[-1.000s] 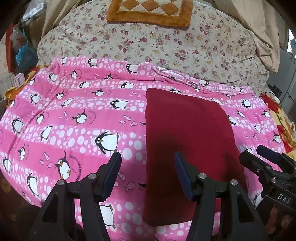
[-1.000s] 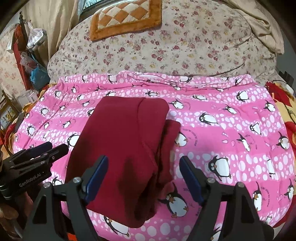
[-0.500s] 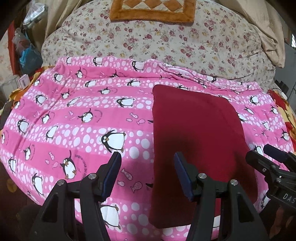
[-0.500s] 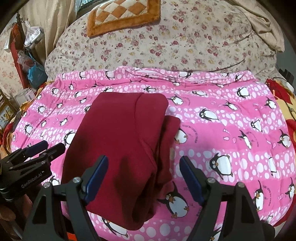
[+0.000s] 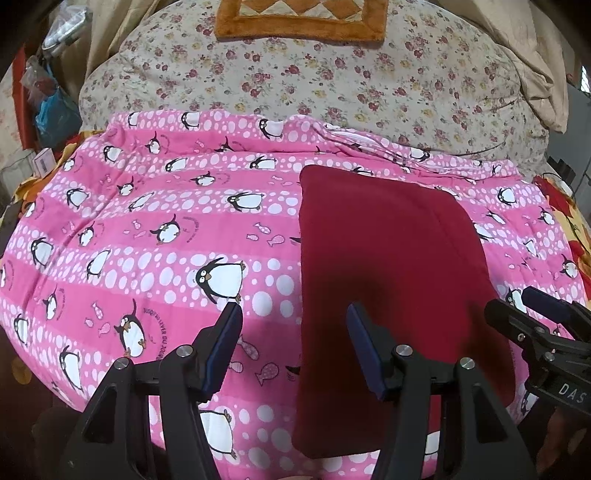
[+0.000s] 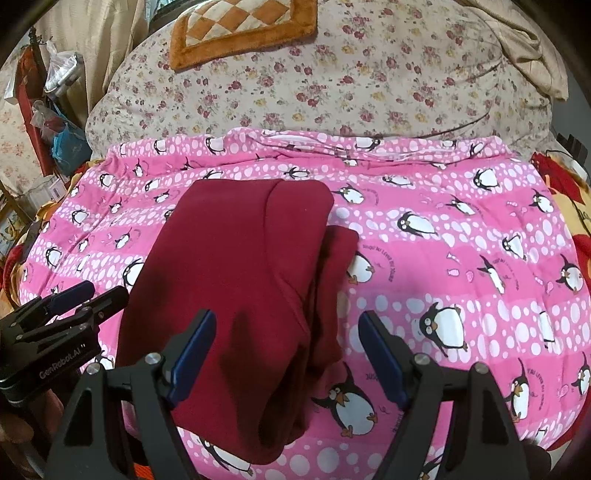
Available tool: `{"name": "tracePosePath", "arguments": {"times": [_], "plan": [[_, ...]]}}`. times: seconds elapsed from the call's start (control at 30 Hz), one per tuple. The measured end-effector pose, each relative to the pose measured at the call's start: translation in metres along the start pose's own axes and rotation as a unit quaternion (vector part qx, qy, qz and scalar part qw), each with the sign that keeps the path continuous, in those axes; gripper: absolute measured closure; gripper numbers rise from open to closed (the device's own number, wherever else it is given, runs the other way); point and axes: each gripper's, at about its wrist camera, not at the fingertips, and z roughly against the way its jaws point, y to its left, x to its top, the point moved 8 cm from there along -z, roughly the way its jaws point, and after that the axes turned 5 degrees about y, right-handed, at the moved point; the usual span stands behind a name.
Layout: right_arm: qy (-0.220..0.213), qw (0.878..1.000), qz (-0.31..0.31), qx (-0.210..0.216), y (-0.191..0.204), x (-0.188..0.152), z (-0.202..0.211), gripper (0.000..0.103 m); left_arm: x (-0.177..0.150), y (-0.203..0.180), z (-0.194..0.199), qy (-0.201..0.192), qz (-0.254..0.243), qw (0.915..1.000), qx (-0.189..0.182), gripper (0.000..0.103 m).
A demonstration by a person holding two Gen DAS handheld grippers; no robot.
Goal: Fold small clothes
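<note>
- A dark red folded garment (image 5: 388,266) lies flat on a pink blanket (image 5: 147,229) printed with penguins and white dots.
- Seen from the left wrist camera, the garment forms a tall, smooth rectangle, to the right of the blanket's middle.
- Seen from the right wrist camera, the same garment (image 6: 236,280) shows a curved seam across its top layer, and a narrower folded layer sticks out along its right edge.
- The left gripper (image 5: 293,349) hovers over the near end of the blanket with its blue-padded fingers spread wide, holding nothing. Its right finger sits over the garment's left part; its left finger sits over bare blanket.
- The right gripper (image 6: 286,350) also has its fingers wide apart and empty. The near right part of the garment lies between them.
- Each gripper appears at the edge of the other's view, near the garment's sides.
- Behind the pink blanket lies a cream floral bedspread (image 6: 332,85), with an orange-bordered checkered cushion (image 6: 240,26) on top.
- Blue plastic bags (image 5: 55,114) and clutter sit at the far left.
</note>
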Motion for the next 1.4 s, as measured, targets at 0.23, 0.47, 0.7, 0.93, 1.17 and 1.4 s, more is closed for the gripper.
{"name": "tracePosePath", "arguments": {"times": [0.23, 0.47, 0.7, 0.93, 1.17, 1.4], "plan": [[0.003, 1.0, 0.001, 0.001, 0.0, 0.0, -0.002, 0.02, -0.001, -0.003, -0.004, 0.005, -0.003, 1.0, -0.003, 0.064], [0.005, 1.0, 0.0, 0.002, 0.001, -0.001, -0.005, 0.021, -0.001, -0.004, -0.005, 0.007, -0.001, 1.0, -0.005, 0.064], [0.006, 1.0, 0.001, 0.002, 0.002, -0.001, -0.006, 0.02, -0.002, -0.005, -0.008, 0.011, -0.003, 0.9999, -0.004, 0.064], [0.009, 1.0, 0.003, 0.002, 0.002, -0.001, -0.011, 0.02, -0.001, -0.003, -0.009, 0.012, -0.002, 0.9999, -0.004, 0.064], [0.014, 1.0, 0.004, 0.003, 0.003, 0.0, -0.014, 0.02, -0.001, -0.003, -0.01, 0.012, -0.002, 0.9999, -0.004, 0.064], [0.015, 1.0, 0.003, 0.004, 0.003, 0.001, -0.014, 0.02, -0.001, -0.002, -0.011, 0.012, -0.003, 0.9999, -0.003, 0.064]]}}
